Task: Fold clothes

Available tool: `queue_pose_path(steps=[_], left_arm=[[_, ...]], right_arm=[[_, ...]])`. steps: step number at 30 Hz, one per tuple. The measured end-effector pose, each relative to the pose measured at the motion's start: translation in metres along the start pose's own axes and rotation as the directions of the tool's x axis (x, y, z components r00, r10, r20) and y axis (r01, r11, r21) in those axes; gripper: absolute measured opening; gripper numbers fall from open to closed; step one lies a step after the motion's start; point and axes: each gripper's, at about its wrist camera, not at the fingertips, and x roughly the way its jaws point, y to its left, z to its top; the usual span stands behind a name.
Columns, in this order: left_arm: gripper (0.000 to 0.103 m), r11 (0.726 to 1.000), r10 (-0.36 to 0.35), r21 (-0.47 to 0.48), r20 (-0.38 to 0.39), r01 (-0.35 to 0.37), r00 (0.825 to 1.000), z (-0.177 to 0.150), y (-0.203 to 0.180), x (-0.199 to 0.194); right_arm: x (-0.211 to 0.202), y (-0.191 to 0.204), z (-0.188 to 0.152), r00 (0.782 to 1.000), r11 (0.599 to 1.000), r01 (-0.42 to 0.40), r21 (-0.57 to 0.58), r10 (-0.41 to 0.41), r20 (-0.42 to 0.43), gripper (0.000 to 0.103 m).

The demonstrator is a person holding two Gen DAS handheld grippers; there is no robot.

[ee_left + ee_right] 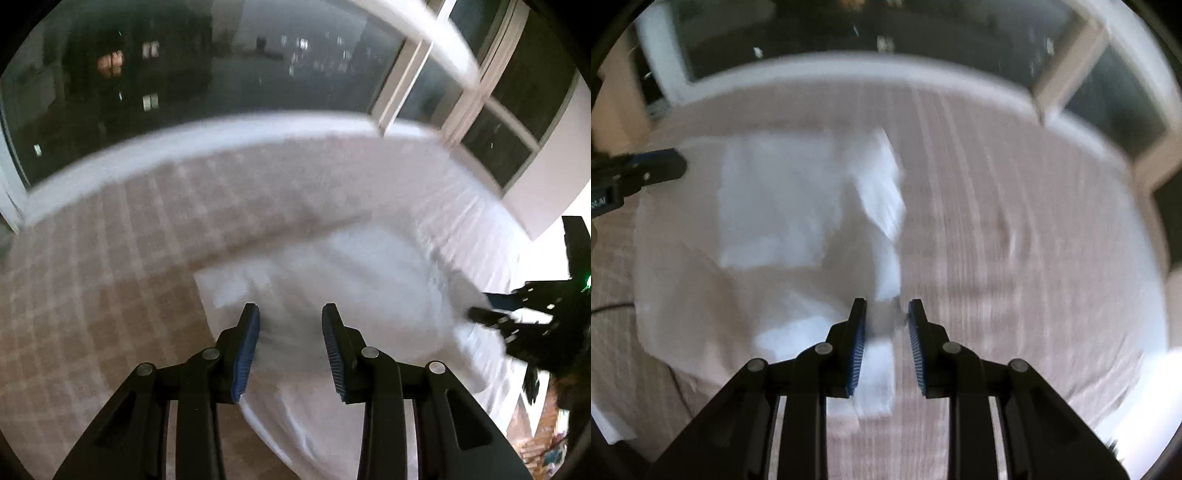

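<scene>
A white garment [343, 266] lies partly folded on a checked bedspread [110, 258]. Over its near left part hovers my left gripper [290, 308], open, with only cloth showing below the gap. In the right wrist view the garment [775, 206] spreads to the left, and a narrow white strip of it [886, 206] runs toward my right gripper [887, 302]. That gripper is open, and the strip passes between its blue pads [857, 347] without being pinched. Each gripper shows in the other's view: the right one [517, 321] at the garment's right edge, the left one [646, 173] at its far left corner. Both views are motion-blurred.
The bed [1015, 221] fills most of both views, with bare bedspread to the right of the garment. A white sill [184, 147] and dark windows [147, 74] run along its far side. A dark cable [613, 308] lies at the left edge.
</scene>
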Motion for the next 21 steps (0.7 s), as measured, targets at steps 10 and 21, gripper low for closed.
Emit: queue_pose_path(steps=[10,21], left_arm=[[0.032,0.997,-0.052,-0.050,0.080,0.056,0.995,0.019,0.005,-0.024],[0.028,0.999,-0.045,-0.019,0.107,0.047,0.993,0.002,0.006,-0.039]], right_arm=[[-0.050,0.009,0.051,0.921,0.980,-0.193,0.038,0.168,0.352,0.023],[0.036,0.001,0.072,0.961,0.981,-0.157,0.116,0.124,0.248,0.031]])
